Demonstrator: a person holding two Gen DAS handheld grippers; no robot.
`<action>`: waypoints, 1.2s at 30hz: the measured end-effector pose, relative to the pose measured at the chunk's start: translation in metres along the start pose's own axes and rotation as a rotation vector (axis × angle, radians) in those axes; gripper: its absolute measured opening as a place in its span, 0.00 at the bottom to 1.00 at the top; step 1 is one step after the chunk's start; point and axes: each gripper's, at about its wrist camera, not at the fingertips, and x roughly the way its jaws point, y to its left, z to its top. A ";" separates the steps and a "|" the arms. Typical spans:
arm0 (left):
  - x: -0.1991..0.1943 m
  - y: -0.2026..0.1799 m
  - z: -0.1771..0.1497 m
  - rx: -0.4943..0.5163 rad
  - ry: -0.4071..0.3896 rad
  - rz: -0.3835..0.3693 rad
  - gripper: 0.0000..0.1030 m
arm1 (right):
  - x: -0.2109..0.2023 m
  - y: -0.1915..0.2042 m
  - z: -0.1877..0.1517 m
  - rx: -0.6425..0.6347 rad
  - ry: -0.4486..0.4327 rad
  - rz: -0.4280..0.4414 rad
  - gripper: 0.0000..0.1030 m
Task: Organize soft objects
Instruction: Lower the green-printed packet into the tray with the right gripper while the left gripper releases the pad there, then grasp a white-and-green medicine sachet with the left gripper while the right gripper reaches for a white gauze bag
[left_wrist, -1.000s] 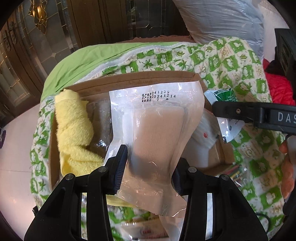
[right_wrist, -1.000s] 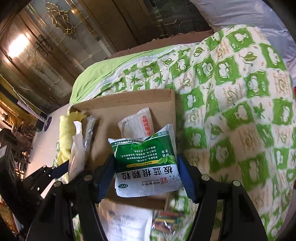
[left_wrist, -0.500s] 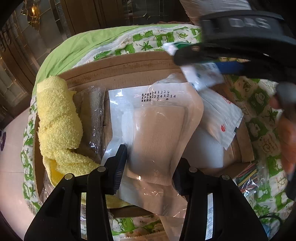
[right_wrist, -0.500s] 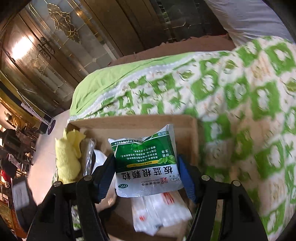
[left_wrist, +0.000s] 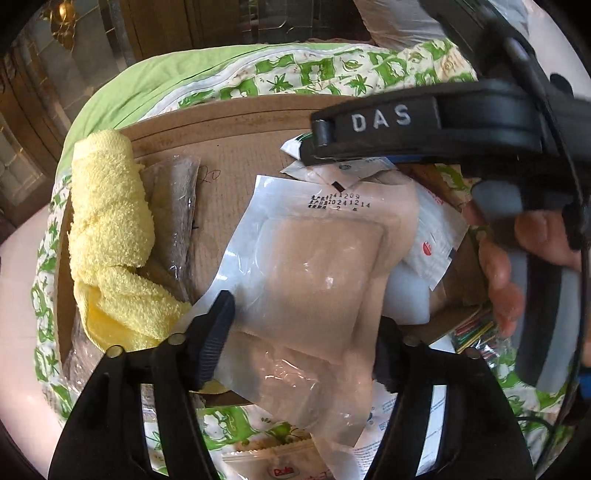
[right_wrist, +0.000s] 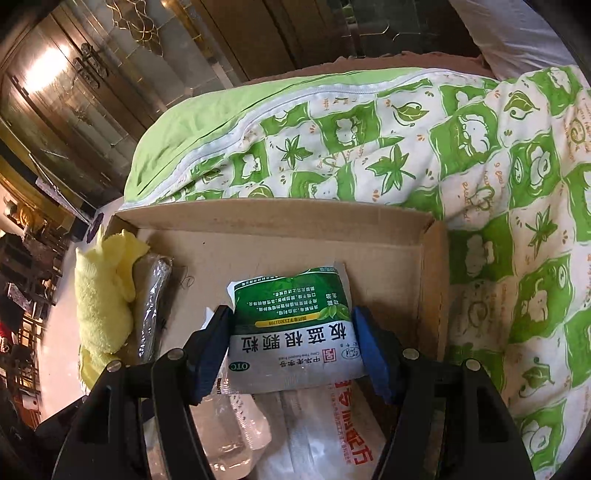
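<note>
Between the left gripper's (left_wrist: 301, 325) just-opened, spread jaws lies a clear pouch (left_wrist: 314, 266), no longer pinched, resting in the cardboard box (left_wrist: 236, 122). Left of it sit a clear sleeve (left_wrist: 173, 214) and a yellow towel (left_wrist: 110, 236). Beyond, the right gripper (right_wrist: 291, 341) pinches a green sachet (right_wrist: 291, 332) over white packets (right_wrist: 325, 432) in the box.
</note>
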 end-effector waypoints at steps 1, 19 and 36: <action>-0.001 0.002 0.000 -0.007 -0.002 -0.001 0.66 | -0.001 0.000 -0.001 -0.002 -0.018 -0.012 0.67; -0.045 -0.011 -0.011 0.048 -0.069 0.069 0.77 | -0.056 0.007 -0.031 0.012 -0.166 0.033 0.76; -0.102 0.000 -0.068 0.011 -0.119 0.092 0.77 | -0.087 0.005 -0.106 0.052 -0.148 0.032 0.77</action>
